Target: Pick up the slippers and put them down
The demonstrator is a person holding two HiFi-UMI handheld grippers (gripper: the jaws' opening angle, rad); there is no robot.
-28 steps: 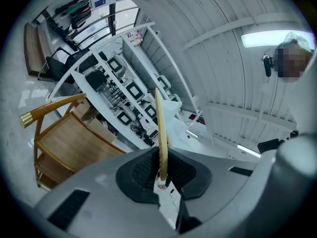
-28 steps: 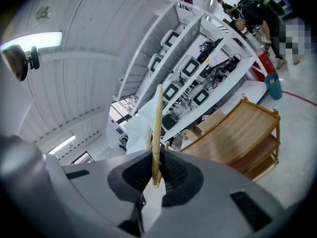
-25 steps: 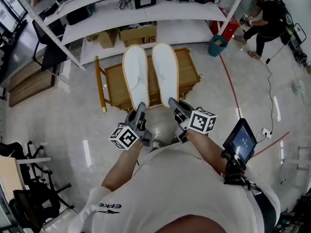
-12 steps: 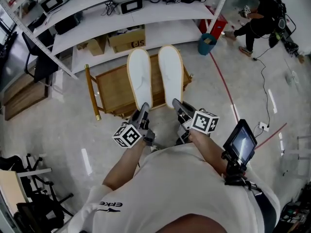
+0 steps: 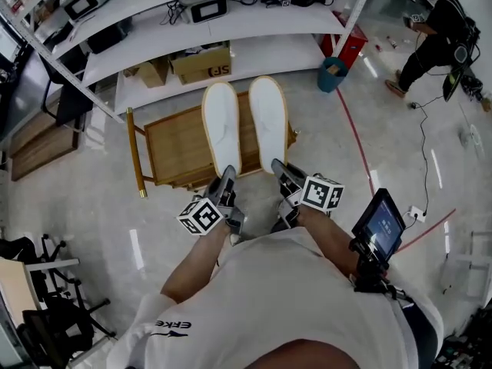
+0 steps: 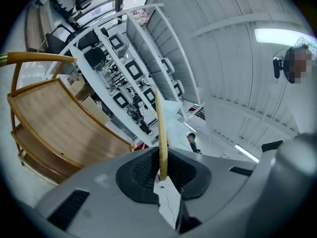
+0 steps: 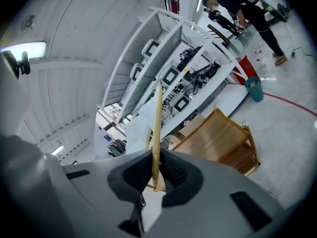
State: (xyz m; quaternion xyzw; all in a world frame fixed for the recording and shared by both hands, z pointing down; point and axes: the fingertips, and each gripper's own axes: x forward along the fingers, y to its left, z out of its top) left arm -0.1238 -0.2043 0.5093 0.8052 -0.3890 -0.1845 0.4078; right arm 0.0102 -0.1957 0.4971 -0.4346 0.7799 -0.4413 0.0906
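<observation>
Risk: left tongs clamp left slipper, right tongs clamp right slipper, heel rims only; overhang may lever them loose over cart.

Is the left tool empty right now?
No, the left tool is clamped on the thin edge of a white slipper, which sticks out from between its jaws.
</observation>
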